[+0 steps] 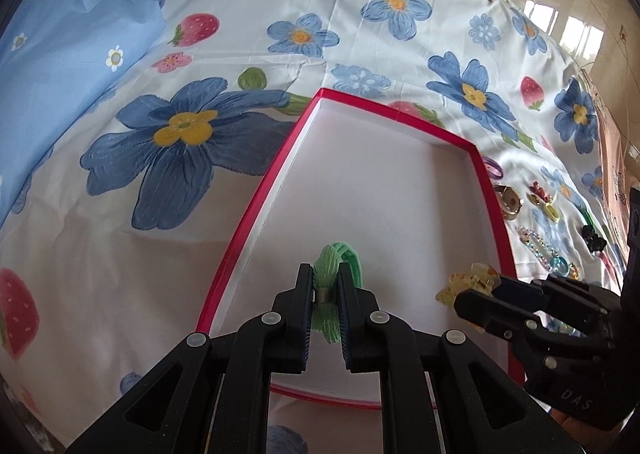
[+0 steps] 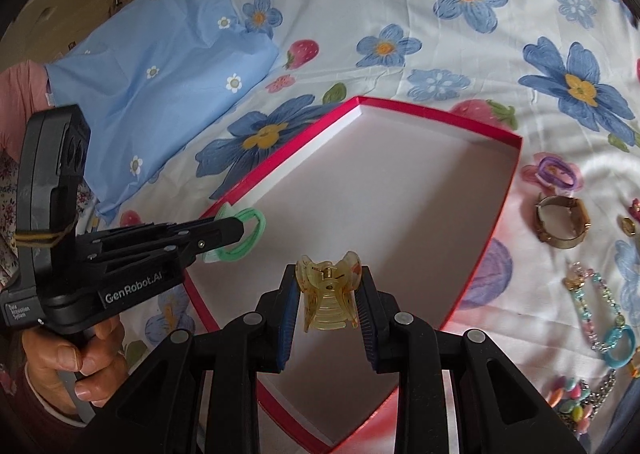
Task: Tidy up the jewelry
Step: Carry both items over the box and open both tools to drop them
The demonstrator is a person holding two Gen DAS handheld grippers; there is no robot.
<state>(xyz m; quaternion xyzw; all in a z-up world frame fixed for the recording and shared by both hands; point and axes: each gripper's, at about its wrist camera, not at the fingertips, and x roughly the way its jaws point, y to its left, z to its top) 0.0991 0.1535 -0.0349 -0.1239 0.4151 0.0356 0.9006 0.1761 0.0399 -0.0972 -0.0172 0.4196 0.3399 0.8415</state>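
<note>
From the left wrist, the left tongs (image 1: pixel 325 294) pinch a green hair tie (image 1: pixel 335 266) over the white floor of a red-rimmed box (image 1: pixel 256 214) that sits on a flowered bed sheet (image 1: pixel 120 254); the right tongs (image 1: pixel 472 296) reach in from the right with a yellow hair claw (image 1: pixel 466 282). From the right wrist, the right tongs (image 2: pixel 329 294) grip the hair claw (image 2: pixel 329 294) by its sides above the box (image 2: pixel 500 214), with a bangle (image 2: pixel 562 223) and beaded bracelet (image 2: pixel 596 294) loose on the sheet. The two tools are close, so they might bump, or the springy claw might slip out.

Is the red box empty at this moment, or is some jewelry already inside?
Apparently empty: the red box shows only bare white floor; green hair tie and yellow claw clip remain gripped.
</note>
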